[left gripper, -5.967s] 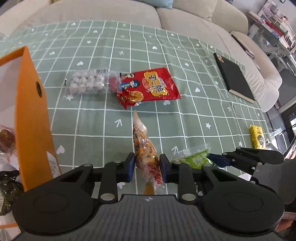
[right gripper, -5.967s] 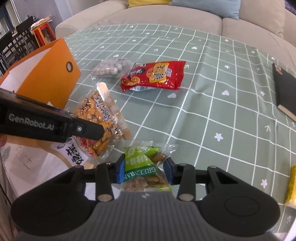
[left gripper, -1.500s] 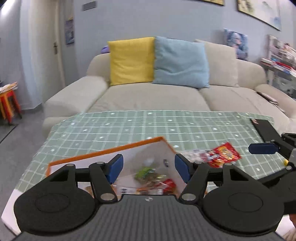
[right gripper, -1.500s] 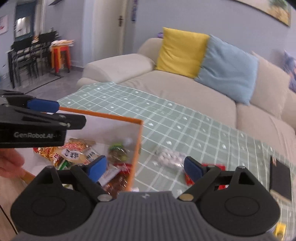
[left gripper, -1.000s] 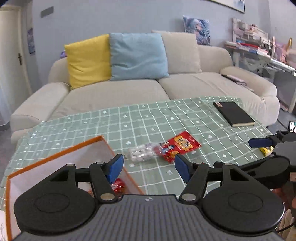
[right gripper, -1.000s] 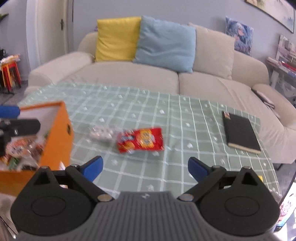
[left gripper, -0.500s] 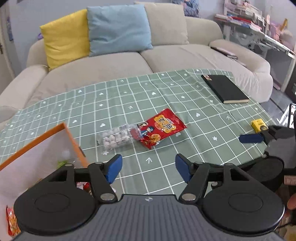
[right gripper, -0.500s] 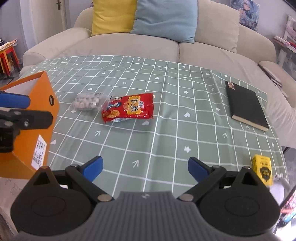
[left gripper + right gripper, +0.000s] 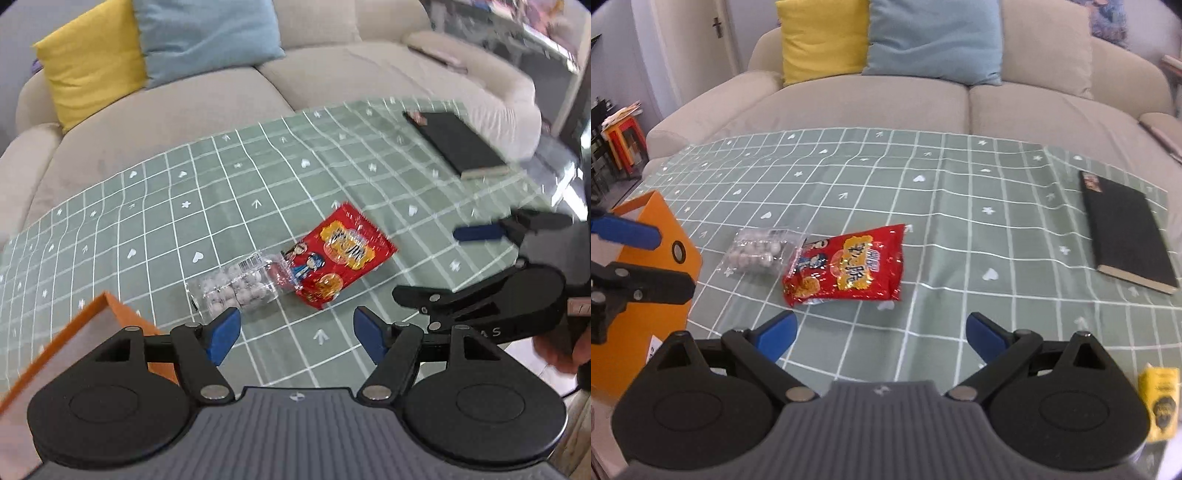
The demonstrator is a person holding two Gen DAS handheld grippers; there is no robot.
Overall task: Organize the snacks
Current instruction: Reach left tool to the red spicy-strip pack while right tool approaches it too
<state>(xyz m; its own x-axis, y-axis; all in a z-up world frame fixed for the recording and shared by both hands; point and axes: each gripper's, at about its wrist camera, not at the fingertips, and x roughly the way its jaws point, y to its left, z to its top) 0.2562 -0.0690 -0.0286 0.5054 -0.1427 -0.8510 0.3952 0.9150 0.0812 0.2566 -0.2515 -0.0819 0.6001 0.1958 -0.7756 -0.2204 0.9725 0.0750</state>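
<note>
- The orange box (image 9: 661, 266) stands at the left edge of the table (image 9: 960, 258), just beside the left gripper (image 9: 295, 332); from here its inside is hardly visible, so what it holds cannot be told.
- The left gripper hangs above the near part of the table with its jaws spread wide and nothing between them.
- Just right of the box lies a clear bag of pale round sweets (image 9: 757, 253), flat on the green checked cloth.
- A red snack packet (image 9: 849, 269) lies right beside the clear bag, its left end touching or slightly overlapping the bag's edge.
- The right gripper (image 9: 881, 339) is also wide and empty, held over the near middle of the table and aimed roughly at the red packet.
- Far right, a black notebook (image 9: 1126, 236) lies well apart from the snacks, and a small yellow carton (image 9: 1160, 398) sits at the near right edge.
- The step in hand looks like reaching for the next items to go into the box.
- Next move, as I judge it: the left gripper should lower over the clear bag and the right over the red packet, each closing across the narrow width; the slick film could slip, so a grip near the middle seems safest.
</note>
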